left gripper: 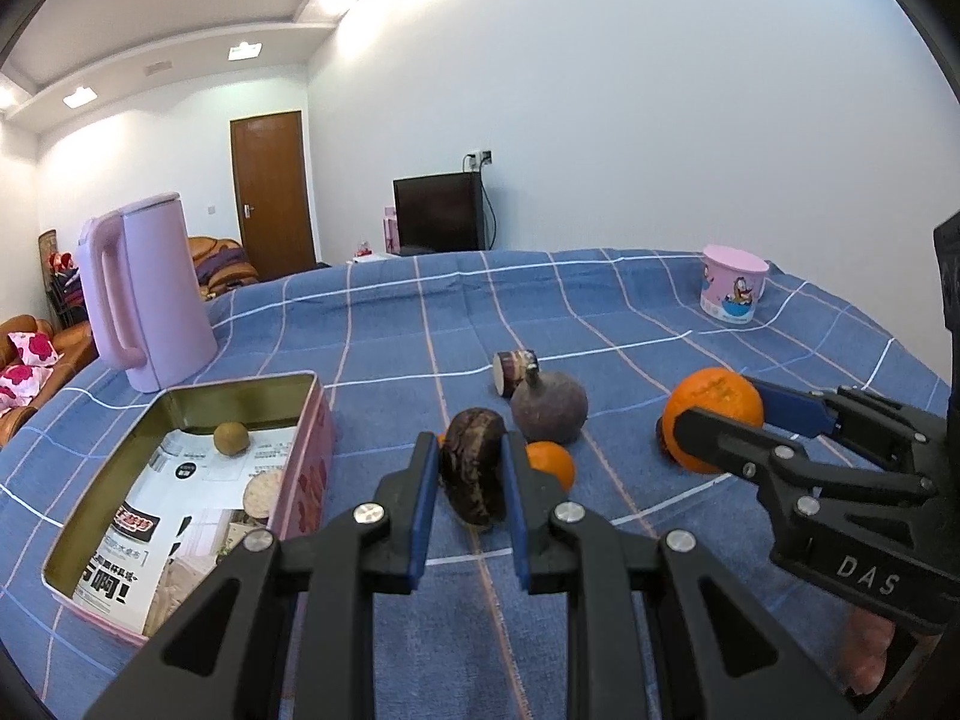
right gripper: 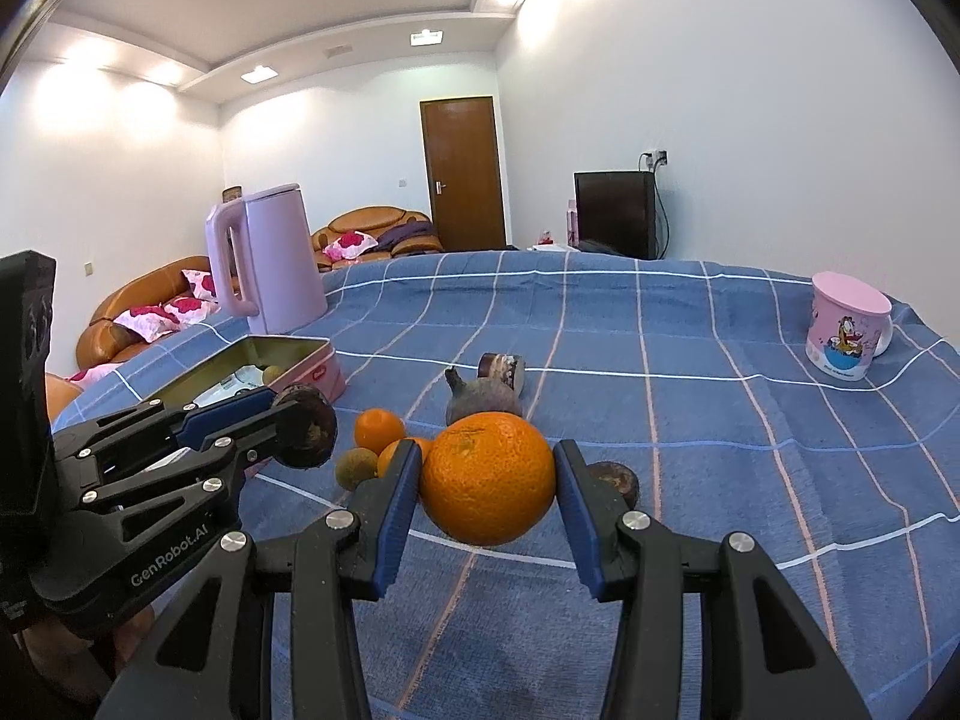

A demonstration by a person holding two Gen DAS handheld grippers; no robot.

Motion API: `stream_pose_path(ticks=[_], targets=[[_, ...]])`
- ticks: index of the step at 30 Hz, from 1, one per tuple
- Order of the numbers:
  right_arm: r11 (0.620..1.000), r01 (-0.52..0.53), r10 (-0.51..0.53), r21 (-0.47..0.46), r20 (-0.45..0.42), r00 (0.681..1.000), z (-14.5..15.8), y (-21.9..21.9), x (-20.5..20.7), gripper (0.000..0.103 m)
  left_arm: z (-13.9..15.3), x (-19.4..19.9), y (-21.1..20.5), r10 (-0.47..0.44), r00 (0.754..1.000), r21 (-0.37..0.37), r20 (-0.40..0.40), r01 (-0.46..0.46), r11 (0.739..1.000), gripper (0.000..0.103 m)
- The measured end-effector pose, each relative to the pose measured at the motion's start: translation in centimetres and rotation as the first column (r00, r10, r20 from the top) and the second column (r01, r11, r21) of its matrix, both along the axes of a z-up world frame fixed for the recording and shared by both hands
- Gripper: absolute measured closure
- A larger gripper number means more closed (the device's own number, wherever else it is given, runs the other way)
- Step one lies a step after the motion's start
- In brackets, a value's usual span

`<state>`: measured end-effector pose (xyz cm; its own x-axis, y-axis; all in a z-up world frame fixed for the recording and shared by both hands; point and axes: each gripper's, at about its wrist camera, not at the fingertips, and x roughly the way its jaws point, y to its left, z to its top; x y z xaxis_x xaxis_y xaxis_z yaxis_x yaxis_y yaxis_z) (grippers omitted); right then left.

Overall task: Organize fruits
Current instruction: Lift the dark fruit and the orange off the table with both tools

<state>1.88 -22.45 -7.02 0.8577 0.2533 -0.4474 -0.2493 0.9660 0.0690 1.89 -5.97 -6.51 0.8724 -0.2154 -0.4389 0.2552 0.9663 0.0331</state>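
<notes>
Your left claw (left gripper: 468, 474) grips the dark fruit (left gripper: 474, 465) and your right claw (right gripper: 487, 483) the orange (right gripper: 487, 477), both lifted, judged bound for the tin (left gripper: 300, 414) at 9 o'clock.

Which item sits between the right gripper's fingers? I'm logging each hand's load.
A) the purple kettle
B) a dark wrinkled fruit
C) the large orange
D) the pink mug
C: the right gripper has its blue pads on either side of the large orange.
</notes>
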Motion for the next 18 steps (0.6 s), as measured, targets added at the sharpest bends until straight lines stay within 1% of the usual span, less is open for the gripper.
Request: stream_pose_path(ticks=[18], targets=[[1.000, 0.004, -0.005, 0.009, 0.060, 0.998, 0.3, -0.3, -1.1, 0.056, 0.2, -0.9, -0.1, 0.004, 0.998, 0.010, 0.061, -0.004, 1.000, 0.080]])
